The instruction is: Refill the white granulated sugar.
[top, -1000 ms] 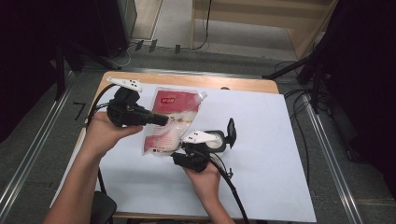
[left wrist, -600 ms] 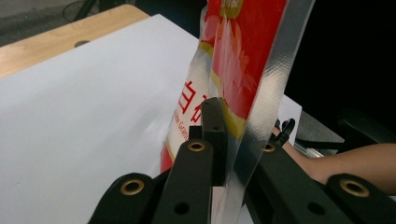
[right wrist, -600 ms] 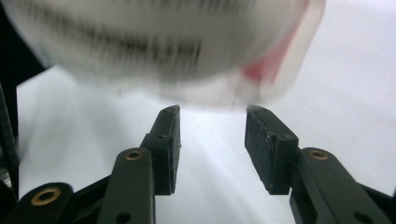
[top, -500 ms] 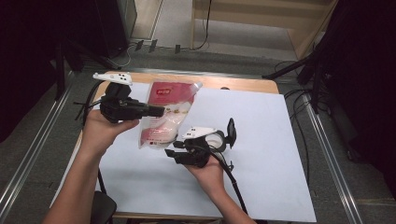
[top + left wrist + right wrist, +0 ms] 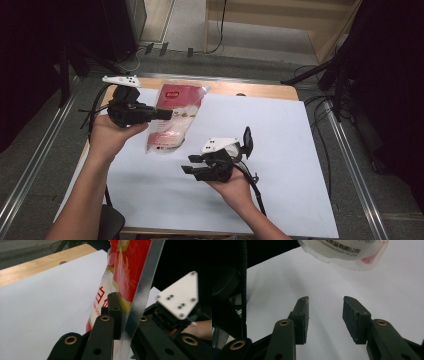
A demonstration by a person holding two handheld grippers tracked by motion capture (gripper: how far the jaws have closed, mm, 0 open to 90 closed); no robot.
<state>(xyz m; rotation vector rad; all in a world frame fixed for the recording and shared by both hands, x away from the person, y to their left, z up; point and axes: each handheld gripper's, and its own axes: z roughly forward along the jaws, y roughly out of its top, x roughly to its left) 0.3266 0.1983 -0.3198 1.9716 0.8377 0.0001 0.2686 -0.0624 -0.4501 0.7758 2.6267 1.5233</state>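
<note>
Sealed food pouch (image 5: 172, 117), red-printed at the top and clear over white contents below, hanging over the far left of the white sheet (image 5: 280, 150) on the wooden table (image 5: 260, 89). Pinched at its left side seam by the left gripper (image 5: 162, 114), jaws fully closed on the flat film, as seen edge-on in the left gripper view (image 5: 130, 290). Lower end of pouch (image 5: 347, 251) just ahead of the right gripper (image 5: 325, 315), whose jaws stand partly open with nothing between them and bare sheet beneath.

Step in hand, by judgement: second grip on the pouch's free lower end. For a clean grip: left hold kept steady so the bag hangs slack and still; right pads brought level with the bottom seam, one on each face; closing on the flat sealed margin rather than the bulging contents, which would likely slip or squash.
</note>
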